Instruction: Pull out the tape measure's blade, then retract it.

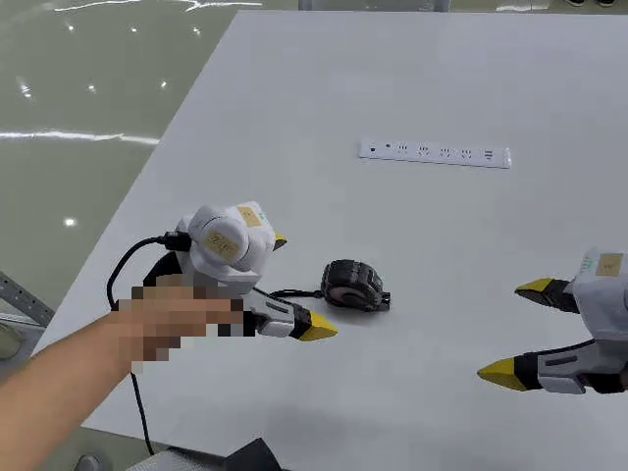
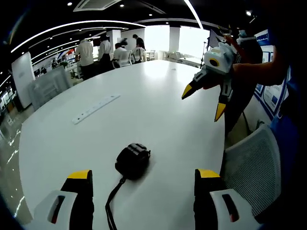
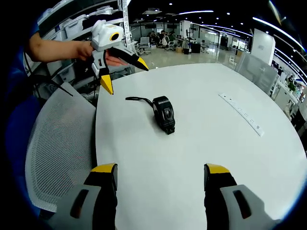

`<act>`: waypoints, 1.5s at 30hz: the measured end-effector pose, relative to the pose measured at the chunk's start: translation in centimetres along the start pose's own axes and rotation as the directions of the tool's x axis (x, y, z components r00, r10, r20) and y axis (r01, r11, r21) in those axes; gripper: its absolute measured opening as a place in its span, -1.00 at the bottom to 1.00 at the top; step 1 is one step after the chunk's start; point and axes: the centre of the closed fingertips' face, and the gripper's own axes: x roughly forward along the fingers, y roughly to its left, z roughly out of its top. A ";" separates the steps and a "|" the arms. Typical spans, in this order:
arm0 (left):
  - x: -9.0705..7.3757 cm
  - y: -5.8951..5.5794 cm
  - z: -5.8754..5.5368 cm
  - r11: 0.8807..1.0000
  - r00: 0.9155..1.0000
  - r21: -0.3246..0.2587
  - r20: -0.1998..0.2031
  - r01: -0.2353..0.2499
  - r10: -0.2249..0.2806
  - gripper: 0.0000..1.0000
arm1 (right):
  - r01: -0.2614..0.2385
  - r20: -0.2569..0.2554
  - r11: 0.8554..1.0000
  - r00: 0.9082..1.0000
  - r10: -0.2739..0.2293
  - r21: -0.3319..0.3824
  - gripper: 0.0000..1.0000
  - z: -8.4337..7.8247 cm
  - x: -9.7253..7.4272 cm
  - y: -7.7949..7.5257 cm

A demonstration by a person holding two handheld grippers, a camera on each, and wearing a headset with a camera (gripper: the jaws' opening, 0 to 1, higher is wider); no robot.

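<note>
One big white table (image 1: 442, 78) is taking up most of the scene, and one grey mesh chair (image 3: 57, 143) is sitting right at its edge on the person's side. A few people (image 2: 103, 50) are standing around at the far end of the room, too small to count properly. There are two grippers: the left gripper (image 1: 298, 285) is hovering low over the table with a hand (image 1: 172, 319) wrapped around it, its yellow-tipped jaws spread wide and gripping nothing, and the right gripper (image 1: 518, 329) is hanging off to the other side, well apart, its jaws also spread with nothing between them. One long white power strip (image 1: 435, 154) is lying flat further back on the table, its sockets too small to count for sure. One black tape measure (image 1: 353, 285) is sitting on the tabletop between the two grippers, just beyond the left gripper's jaw tips and not touching them, with the blade not yet pulled out. One thin black strap (image 1: 294, 292) is trailing from it toward the left gripper. As for writing, each gripper is wearing a little tan sticker (image 1: 248, 217), but whatever is printed there is too small to read, and no brand on the tape measure is coming through either.
</note>
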 end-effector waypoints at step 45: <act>6.2 0.5 -0.1 0.988 0.994 0.127 -0.073 0.091 -0.082 0.43 | -0.112 -0.068 0.982 0.992 0.103 -0.150 0.25 1.5 8.3 -1.6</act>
